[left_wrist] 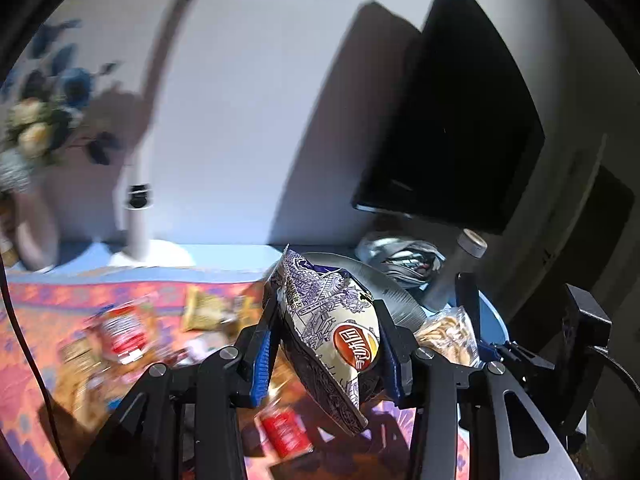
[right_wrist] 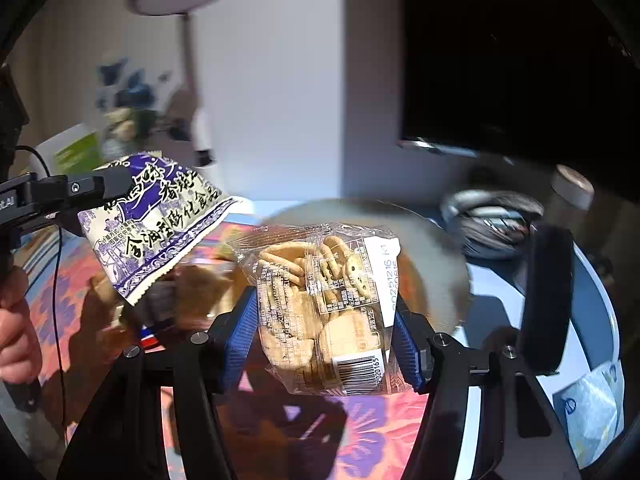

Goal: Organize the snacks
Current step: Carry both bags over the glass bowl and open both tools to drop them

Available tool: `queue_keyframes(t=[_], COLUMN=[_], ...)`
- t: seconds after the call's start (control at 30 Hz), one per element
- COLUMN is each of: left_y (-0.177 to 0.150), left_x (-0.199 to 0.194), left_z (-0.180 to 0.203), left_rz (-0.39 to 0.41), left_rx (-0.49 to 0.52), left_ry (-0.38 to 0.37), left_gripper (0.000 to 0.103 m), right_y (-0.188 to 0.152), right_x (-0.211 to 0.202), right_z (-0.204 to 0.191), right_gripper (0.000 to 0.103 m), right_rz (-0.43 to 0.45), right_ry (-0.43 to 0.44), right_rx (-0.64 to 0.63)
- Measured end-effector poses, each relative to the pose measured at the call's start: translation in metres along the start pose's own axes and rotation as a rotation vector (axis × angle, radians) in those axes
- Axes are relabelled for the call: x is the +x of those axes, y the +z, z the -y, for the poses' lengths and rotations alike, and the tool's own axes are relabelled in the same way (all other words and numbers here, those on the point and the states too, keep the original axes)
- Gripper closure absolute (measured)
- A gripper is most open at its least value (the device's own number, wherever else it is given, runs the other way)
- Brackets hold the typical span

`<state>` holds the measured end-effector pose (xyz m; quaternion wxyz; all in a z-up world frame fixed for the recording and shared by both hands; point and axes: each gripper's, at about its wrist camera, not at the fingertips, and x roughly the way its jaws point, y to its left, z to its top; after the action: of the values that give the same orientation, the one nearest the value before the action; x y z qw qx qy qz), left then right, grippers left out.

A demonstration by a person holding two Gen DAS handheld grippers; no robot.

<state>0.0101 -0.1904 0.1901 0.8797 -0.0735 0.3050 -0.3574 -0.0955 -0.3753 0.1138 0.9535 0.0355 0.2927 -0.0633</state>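
Left claw (left_wrist: 326,344) pinching chip bag (left_wrist: 328,332), raised above table; right claw (right_wrist: 324,320) pinching biscuit pack (right_wrist: 324,304), raised alongside.

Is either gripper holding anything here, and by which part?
Both. The left gripper pinches the purple-patterned chip bag across its middle. The right gripper clamps the clear cookie packet by its two side edges.
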Motion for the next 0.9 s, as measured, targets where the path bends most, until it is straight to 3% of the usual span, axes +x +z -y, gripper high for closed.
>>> queue_keyframes(t=[0.3,0.37,0.4,0.67,0.9], left_y=[-0.001,-0.002,-0.002,-0.007,-0.023], left_x=[0.096,0.106,0.106,0.055,-0.021], left_z=[0.026,0.026,0.025,0.007,-0.017], left_rz=[-0.119,-0.140,-0.132,-0.052,0.034], left_rx=[0.038,0.038,0.033,-0.007,-0.041], left_ry=[0.016,0.043,0.043,0.053,0.114], left_gripper=[0.057,0.027,0.024,0.024,0.024], right_y=[-0.004,-0.004,-0.003,-0.011,-0.016], right_x=[0.036,0.038,0.036,0.020,0.005], right_z=[0.039,0.043,0.044,0.047,0.009], right_gripper=[0.038,0.029,0.028,0.027,0.027], right_rz=[-0.095,-0.093,-0.085,-0.064,-0.048], right_ry=[-0.024,-0.020,-0.019,0.000,0.076], right_rx=[0.080,0.097,0.104,0.120,0.055])
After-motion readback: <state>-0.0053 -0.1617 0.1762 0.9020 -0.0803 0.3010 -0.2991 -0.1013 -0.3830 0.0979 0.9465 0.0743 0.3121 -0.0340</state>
